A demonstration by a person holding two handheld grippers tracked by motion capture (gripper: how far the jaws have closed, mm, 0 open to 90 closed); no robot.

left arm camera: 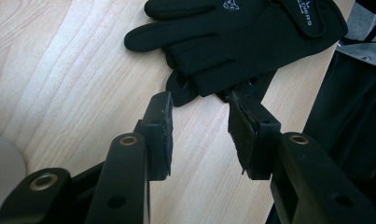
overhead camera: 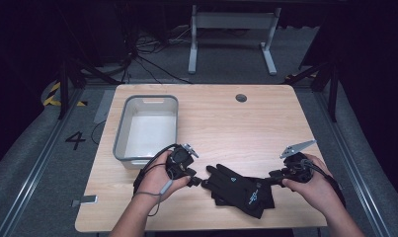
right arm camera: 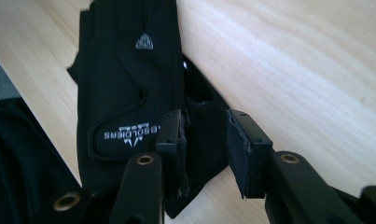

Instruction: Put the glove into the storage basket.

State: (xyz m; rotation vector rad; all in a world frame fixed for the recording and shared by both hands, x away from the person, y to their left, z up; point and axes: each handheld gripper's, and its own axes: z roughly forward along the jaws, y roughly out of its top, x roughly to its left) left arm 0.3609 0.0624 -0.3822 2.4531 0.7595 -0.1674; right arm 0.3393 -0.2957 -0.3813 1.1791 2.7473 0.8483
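A pair of black gloves point(overhead camera: 238, 190) is seen lying stacked on the light wooden tabletop point(overhead camera: 226, 123), near the person's edge, between the two hands. The fingers of the gloves are pointed toward the left gripper point(overhead camera: 195, 181), the cuffs toward the right gripper point(overhead camera: 274, 174).

In the left gripper view, the left gripper's jaws are held apart, and fingertips of the lower glove point(left arm camera: 185, 91) are framed just ahead of the gap; the upper glove point(left arm camera: 241, 32) is spread above, white lettering visible on its strap. Nothing is clamped there, and whether the right-hand pad is touching fabric cannot be told.

In the right gripper view, the right gripper point(right arm camera: 204, 135) is set around the cuff edge of the gloves point(right arm camera: 129, 84): black fabric is seen between the two pads, pressed against the left pad, though a gap is left at the right pad, so a firm clamp cannot be confirmed. A printed strap is seen just beside the left jaw.

Farther back on the left of the tabletop, a grey plastic bin point(overhead camera: 121, 129) is standing, close behind the left hand point(overhead camera: 154, 175). A round cable hole point(overhead camera: 241, 98) is cut near the far edge. A small grey piece point(overhead camera: 87, 200) is lying at the near left corner. Beyond the tabletop, a white frame point(overhead camera: 231, 37) and loose cables point(overhead camera: 147, 54) are seen on the grey floor, along with a marked "4" point(overhead camera: 75, 140).
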